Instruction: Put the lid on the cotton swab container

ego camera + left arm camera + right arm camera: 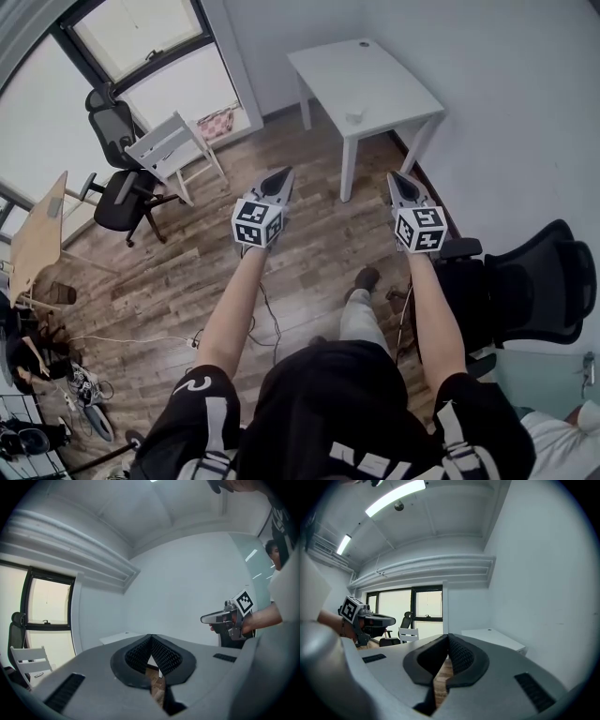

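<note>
A white table [375,80] stands ahead by the wall. Near its front edge sits a small pale cup-like container [354,116], and at its far end lies a small dark round thing [364,43]; both are too small to make out in detail. I hold both grippers in the air above the wooden floor, well short of the table. The left gripper [279,178] is shut with nothing between its jaws [151,637]. The right gripper [401,180] is also shut and empty [448,636]. Each gripper view shows the other gripper off to its side.
A white chair [173,145] and a black office chair [117,192] stand left of the table by the window. Another black office chair [534,281] is close on my right. A wooden desk [37,234] and floor cables [94,384] lie at the far left.
</note>
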### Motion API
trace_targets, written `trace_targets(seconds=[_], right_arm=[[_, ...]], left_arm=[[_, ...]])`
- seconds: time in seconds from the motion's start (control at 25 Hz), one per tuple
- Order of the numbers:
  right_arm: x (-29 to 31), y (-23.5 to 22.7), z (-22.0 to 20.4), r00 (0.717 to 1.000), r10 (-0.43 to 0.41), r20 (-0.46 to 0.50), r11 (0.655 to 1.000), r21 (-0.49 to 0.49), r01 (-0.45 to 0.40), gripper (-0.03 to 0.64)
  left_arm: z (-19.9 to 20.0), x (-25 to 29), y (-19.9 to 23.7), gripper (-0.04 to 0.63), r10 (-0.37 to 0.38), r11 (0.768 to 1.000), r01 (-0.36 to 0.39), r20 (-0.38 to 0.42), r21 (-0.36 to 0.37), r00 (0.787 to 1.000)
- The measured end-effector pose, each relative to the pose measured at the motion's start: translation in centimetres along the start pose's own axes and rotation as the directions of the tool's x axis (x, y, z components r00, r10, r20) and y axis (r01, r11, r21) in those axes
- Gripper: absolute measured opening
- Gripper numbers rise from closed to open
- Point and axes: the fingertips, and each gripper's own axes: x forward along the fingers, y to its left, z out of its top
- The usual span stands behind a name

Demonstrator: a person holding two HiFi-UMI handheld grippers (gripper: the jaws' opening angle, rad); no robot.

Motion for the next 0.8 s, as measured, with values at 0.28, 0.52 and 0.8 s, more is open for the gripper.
trace_targets(seconds=[0.28, 0.52, 0.8], right_arm=[[4.8, -3.6, -0.1, 1.0, 0.014, -0.016, 1.0, 0.008, -0.014, 0.014], [8.6, -6.6, -0.7, 0.999, 0.017, -0.031, 1.0, 0.02, -0.016, 0.014], [12.3, -9.8, -0.8, 0.999, 0.015, -0.036, 0.999, 0.041, -0.013, 0.014]], left_arm=[[0.2, 5.0, 2.1, 0.025, 0.008, 1.0, -0.008, -0.008, -0.007, 1.0], [-0.8, 8.8, 3.7, 0.025, 0.01, 1.0, -0.011, -0.029, -0.02, 1.0], [-0.9, 13.1, 5.3, 0.025, 0.006, 1.0, -0.007, -0.045, -0.022, 0.999]])
